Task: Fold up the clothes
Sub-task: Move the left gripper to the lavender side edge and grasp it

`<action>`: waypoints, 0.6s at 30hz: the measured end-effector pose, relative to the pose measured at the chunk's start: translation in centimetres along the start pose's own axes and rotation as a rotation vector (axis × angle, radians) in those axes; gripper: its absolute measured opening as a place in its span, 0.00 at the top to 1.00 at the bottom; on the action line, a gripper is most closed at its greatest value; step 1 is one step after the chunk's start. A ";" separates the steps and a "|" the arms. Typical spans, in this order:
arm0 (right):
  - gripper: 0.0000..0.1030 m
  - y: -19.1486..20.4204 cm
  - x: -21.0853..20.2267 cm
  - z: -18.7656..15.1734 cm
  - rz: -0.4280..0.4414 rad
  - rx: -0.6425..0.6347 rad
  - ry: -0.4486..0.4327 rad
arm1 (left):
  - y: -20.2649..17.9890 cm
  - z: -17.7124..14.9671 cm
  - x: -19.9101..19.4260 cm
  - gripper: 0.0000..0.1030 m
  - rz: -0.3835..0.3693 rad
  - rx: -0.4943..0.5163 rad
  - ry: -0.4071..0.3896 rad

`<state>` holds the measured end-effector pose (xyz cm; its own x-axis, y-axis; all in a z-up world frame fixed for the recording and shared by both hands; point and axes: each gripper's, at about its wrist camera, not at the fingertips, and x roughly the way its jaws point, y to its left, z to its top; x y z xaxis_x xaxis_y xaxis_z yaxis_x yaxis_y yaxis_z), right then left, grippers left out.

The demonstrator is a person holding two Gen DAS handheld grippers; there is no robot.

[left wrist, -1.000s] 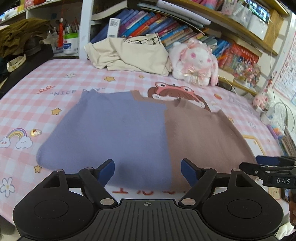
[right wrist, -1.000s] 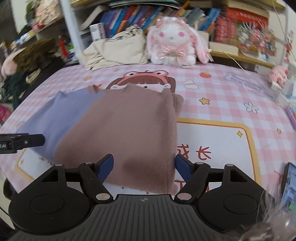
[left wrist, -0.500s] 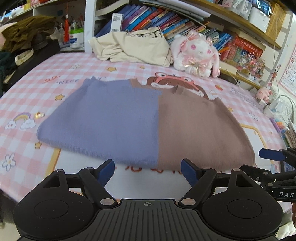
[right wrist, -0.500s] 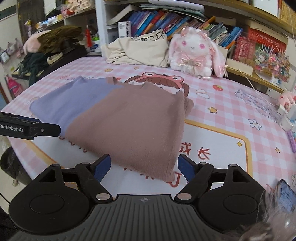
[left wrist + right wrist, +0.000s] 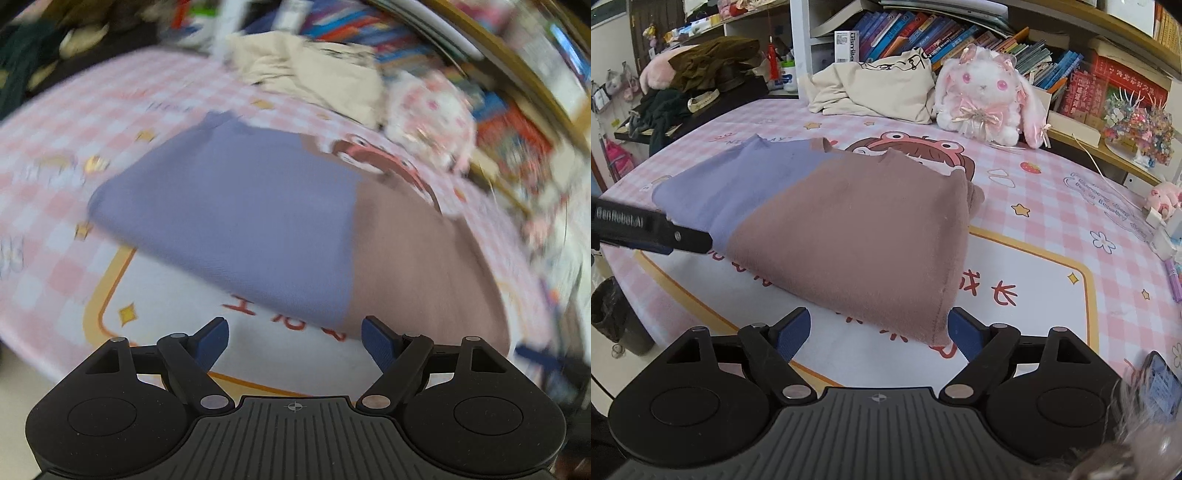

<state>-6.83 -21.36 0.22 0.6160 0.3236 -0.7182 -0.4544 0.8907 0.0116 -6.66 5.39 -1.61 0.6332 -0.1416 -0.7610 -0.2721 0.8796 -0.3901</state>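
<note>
Blurred view past the left gripper (image 5: 294,341), jaws wide and empty, toward a folded purple-and-brown garment (image 5: 295,225) lying flat on a pink checked cloth (image 5: 48,254).

Both cameras are sitting just behind their tongs, looking down at a slant across the counter (image 5: 1052,206) toward the bookshelf (image 5: 923,33). The left view is blurring, facing the sweater's (image 5: 258,221) purple half; the right is facing its brown half (image 5: 857,236). Both are sharing the sweater and plush rabbit (image 5: 986,99).

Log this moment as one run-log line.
task: fold clothes | sweater: flat on table | left gripper: open, empty | right gripper: open, empty
</note>
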 end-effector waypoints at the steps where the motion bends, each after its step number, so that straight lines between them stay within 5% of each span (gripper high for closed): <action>1: 0.22 0.2 0.0 0.1 -0.004 0.000 0.000 | 0.9 0.3 0.1 0.21 -0.015 -0.055 0.004; 11: 0.25 0.9 0.8 1.1 -0.062 0.045 0.013 | 9.0 0.8 1.3 0.24 -0.204 -0.680 -0.075; 18: 0.28 1.0 1.3 1.7 -0.101 0.066 0.026 | 11.9 1.4 2.1 0.28 -0.225 -0.854 -0.155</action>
<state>-5.42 -19.48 0.48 0.6396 0.2236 -0.7355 -0.3472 0.9376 -0.0170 -7.58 16.23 -7.13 0.8103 -0.1525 -0.5659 -0.5375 0.1917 -0.8212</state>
